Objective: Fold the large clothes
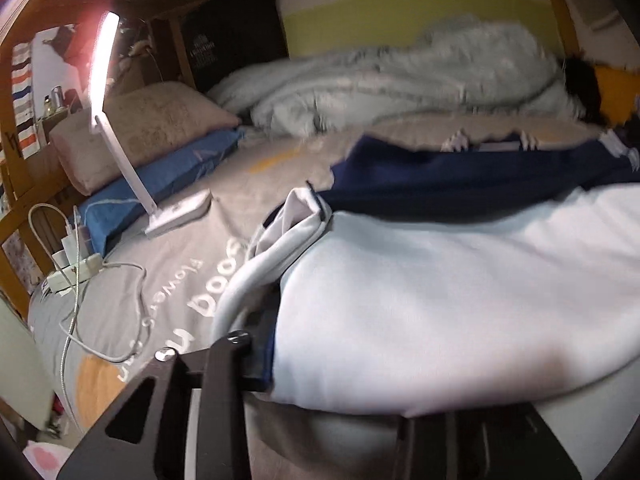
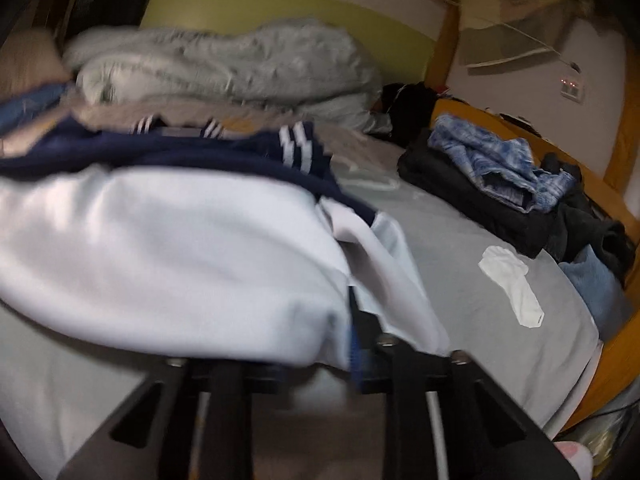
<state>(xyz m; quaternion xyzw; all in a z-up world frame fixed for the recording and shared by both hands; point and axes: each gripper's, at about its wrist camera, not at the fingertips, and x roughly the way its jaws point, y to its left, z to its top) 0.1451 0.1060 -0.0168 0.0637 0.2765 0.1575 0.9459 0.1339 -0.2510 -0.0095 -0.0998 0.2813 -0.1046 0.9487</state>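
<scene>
One white and navy garment (image 1: 440, 300) is seen, draped over the front of both grippers and spread across the grey bedsheet (image 1: 160, 280); its navy part with white stripes (image 2: 296, 148) lies on the far side. Two grippers are counted. The left gripper (image 1: 256, 364) is clamped on the garment's edge, with white cloth and a navy hem pinched at its fingers; the gap is closed down to the thickness of the fabric. The right gripper (image 2: 360, 344) is likewise clenched on the garment's opposite edge, a blue pad being visible against the cloth.

Ahead of the left gripper and to its left, one lit white desk lamp (image 1: 120, 120) stands on the bed, with one pink pillow (image 1: 148, 128) resting on one blue pillow (image 1: 160, 184) behind it. Nearer on that side, one white power strip (image 1: 72, 272) with chargers and trailing white cables (image 1: 132, 308) lies on the sheet. Far ahead of both grippers, one fluffy grey blanket (image 1: 400, 84) is bunched against the wall.

To the right of the right gripper, one white sock (image 2: 512, 284) lies flat on the sheet, clear of the garment. Beyond it, a heap of dark clothes (image 2: 480, 196) is topped by one blue knitted piece (image 2: 492, 152); the number of items in that heap cannot be told. The view straight ahead is largely blocked by the raised garment in both cameras.
</scene>
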